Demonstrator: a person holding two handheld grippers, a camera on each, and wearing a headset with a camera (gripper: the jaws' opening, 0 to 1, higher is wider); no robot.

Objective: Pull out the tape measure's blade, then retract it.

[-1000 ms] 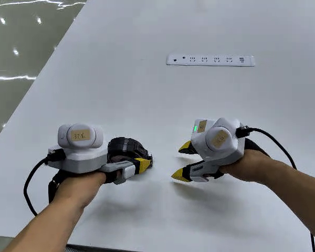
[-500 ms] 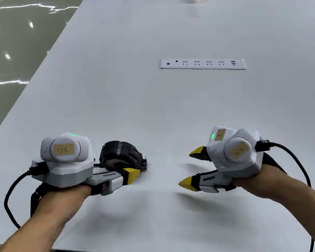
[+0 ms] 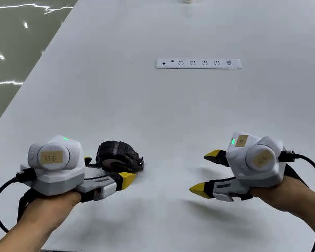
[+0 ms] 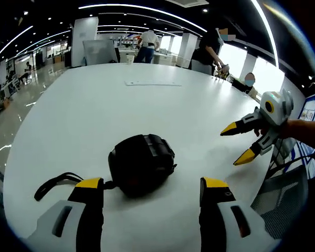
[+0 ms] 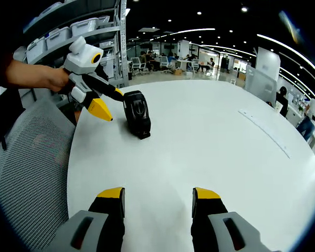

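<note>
Sitting by the table's (image 3: pixel 163 105) near left edge between the left gripper's (image 3: pixel 107 169) wide-open, empty jaws, the tape measure (image 3: pixel 115 155) looks hard-cased, prob. hefty: clamp its sides; right gripper (image 3: pixel 205 171) likewise open, empty.

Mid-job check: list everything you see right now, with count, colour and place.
tape measure: one, black, on the table between the left gripper's open jaws
strap: one, black loop, on the table beside the tape measure
power strip: one, white, far side of the table
table: one, white, under everything
mesh chair: one, grey, at the table's edge
left gripper: one, white with yellow tips, open around the tape measure
right gripper: one, white with yellow tips, open, holding nothing, apart from the tape measure
</note>
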